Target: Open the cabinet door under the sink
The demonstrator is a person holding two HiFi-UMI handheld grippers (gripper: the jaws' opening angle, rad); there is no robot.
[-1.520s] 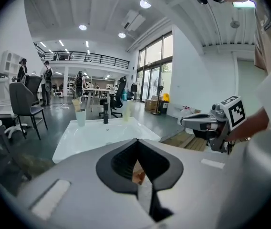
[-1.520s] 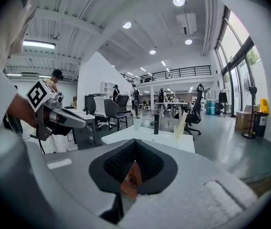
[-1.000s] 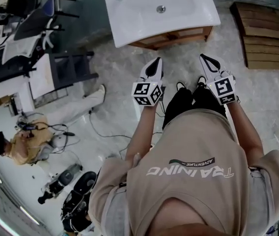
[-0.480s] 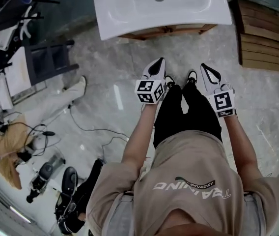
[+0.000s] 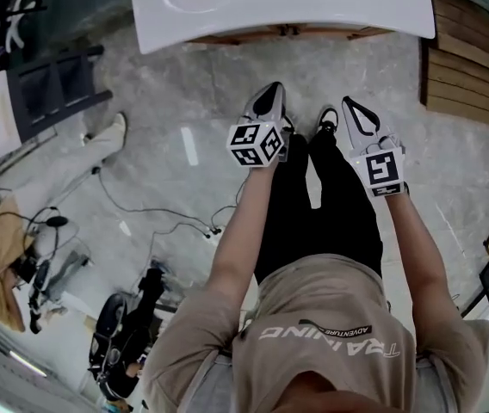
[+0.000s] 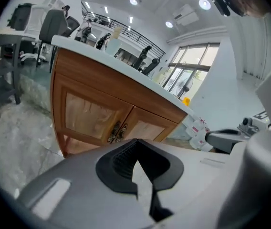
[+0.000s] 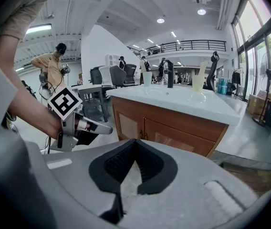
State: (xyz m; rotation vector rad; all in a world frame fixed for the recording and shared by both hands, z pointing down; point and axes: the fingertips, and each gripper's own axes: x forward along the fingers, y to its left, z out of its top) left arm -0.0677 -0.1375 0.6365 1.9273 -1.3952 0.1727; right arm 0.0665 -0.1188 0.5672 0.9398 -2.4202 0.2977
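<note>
Two wooden doors (image 6: 90,116) under the white sink (image 5: 279,3) stood closed ahead of both claws, facing them, with paired handles (image 6: 118,131) upright at the centre seam; the cabinet ran crosswise. Grey stone floor (image 5: 227,76) lay between. Wooden planks (image 5: 477,67) lay right of the right gripper (image 5: 352,104) and cables (image 5: 141,209) left of the left gripper (image 5: 271,91). Both arms reached forward, tips tilted down, jaws clenched on nothing.

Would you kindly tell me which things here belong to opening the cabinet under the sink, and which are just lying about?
For the job: cabinet doors, door handles, sink, left hand-held gripper, right hand-held gripper, both shut and empty.
Just lying about: wooden planks, office chair, cup on the sink top.
</note>
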